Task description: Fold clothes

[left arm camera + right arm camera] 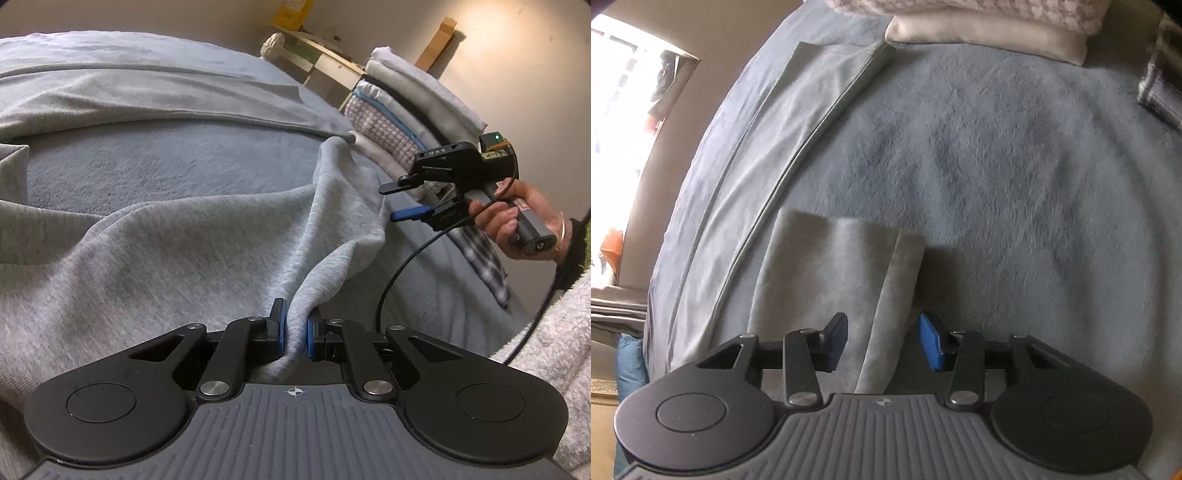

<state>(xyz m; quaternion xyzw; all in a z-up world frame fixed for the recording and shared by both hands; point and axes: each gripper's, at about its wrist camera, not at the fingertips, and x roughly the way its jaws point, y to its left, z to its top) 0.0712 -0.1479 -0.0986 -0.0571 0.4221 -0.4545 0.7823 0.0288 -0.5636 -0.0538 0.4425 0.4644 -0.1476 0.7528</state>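
A light grey sweatshirt (155, 251) lies spread over the blue-grey bed cover (147, 166). My left gripper (295, 325) is shut on a bunched fold of the sweatshirt and lifts it off the bed. My right gripper (400, 201) shows in the left wrist view at the sweatshirt's far raised edge, jaws open. In the right wrist view my right gripper (884, 339) is open, with a strip of the grey garment (834, 280) lying between the blue pads without being clamped.
A stack of folded clothes (410, 110) stands at the far right of the bed, its lower layers visible in the right wrist view (982, 33). A plaid item (484, 266) lies beside the stack. A wooden shelf (325, 55) stands by the wall. A window (617, 110) is on the left.
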